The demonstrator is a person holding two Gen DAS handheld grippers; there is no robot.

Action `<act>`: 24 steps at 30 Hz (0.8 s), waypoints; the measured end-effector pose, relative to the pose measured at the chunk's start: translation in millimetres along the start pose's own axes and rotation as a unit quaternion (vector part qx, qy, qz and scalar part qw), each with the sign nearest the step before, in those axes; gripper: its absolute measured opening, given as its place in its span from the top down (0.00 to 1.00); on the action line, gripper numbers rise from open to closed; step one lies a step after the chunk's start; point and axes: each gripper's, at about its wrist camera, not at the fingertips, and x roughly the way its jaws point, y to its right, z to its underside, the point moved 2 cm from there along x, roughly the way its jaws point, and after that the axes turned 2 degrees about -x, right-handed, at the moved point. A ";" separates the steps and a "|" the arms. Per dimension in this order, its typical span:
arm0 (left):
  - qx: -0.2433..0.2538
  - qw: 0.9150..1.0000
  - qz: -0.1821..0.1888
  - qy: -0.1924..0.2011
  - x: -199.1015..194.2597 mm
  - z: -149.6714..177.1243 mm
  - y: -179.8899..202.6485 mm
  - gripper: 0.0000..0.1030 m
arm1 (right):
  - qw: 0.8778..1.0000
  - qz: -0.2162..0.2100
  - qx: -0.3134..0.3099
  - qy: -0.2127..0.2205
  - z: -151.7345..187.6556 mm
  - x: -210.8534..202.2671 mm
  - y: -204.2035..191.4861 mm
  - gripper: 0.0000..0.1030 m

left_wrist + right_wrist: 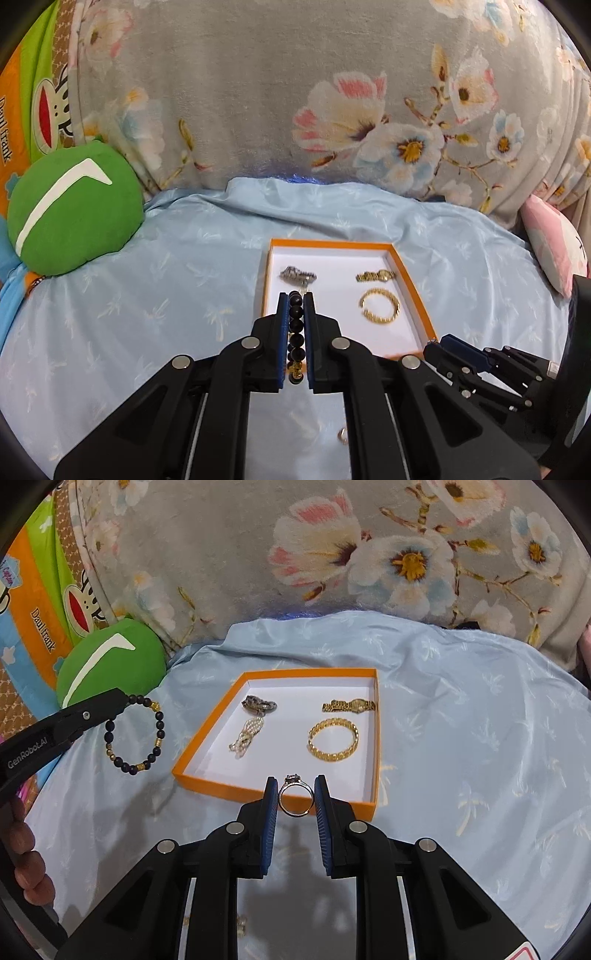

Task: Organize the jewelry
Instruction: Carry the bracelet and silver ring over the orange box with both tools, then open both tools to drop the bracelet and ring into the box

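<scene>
— What's the left gripper (296, 295) doing?

— It's clamping its blue pads on a black bead bracelet (296, 332) with gold spacers. The string is running edge-on between the two fingers, and in the right wrist view the loop (135, 734) is hanging off the tip, out to the side of the orange tray (271, 788) rather than over it.

— And the right gripper (296, 781)?

— It's pinching a ring with a stone (295, 795), standing upright between the fingertips, stone on top. It's sitting right at the tray's near rim; I can't tell whether it's over the white floor yet.

— What's lying ahead of the claws?

— Inside the tray, a gold bangle (333, 739) is lying just past the right fingertips, with a gold watch (349, 706) beyond it. Ahead and to the left, a pearl piece (246, 737) and a dark silvery piece (258, 704) are resting apart from each other.

— Anything outside the tray?

— A small gold item (342, 435) is sitting on the blue sheet (147, 314) below the left fingers, too blurred to name. A green cushion (74, 214) is leaning far left, against the floral blanket (258, 92).
</scene>
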 end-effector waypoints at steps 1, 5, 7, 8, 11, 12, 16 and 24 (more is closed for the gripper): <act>-0.001 1.000 0.001 0.000 6.4 -2.1 1.0 0.93 | 1.000 0.001 -0.001 0.000 -3.5 4.5 0.6 0.82; -0.007 1.000 0.002 -0.006 35.6 -5.6 6.8 0.94 | 1.000 0.002 -0.004 -0.001 -14.6 24.6 2.7 0.82; -0.008 1.000 0.005 -0.013 51.4 -4.4 10.4 0.94 | 1.000 0.001 -0.001 -0.004 -17.4 35.7 5.5 0.82; -0.007 1.000 0.005 -0.018 59.6 -3.1 12.3 0.94 | 1.000 0.001 0.000 -0.006 -17.5 40.2 6.2 0.82; -0.007 1.000 0.006 -0.030 79.4 1.9 15.5 0.94 | 1.000 0.000 0.004 -0.016 -16.9 57.0 10.4 0.82; -0.007 0.999 0.008 -0.034 85.9 3.8 16.2 0.93 | 1.000 0.000 0.005 -0.020 -15.9 62.7 11.7 0.82; -0.011 0.999 0.014 -0.045 103.1 10.3 16.4 0.92 | 1.000 -0.005 0.007 -0.028 -13.8 77.2 15.8 0.80; -0.034 0.998 0.007 -0.049 110.0 17.2 4.2 0.79 | 1.000 -0.001 0.021 -0.021 -9.6 78.7 23.4 0.72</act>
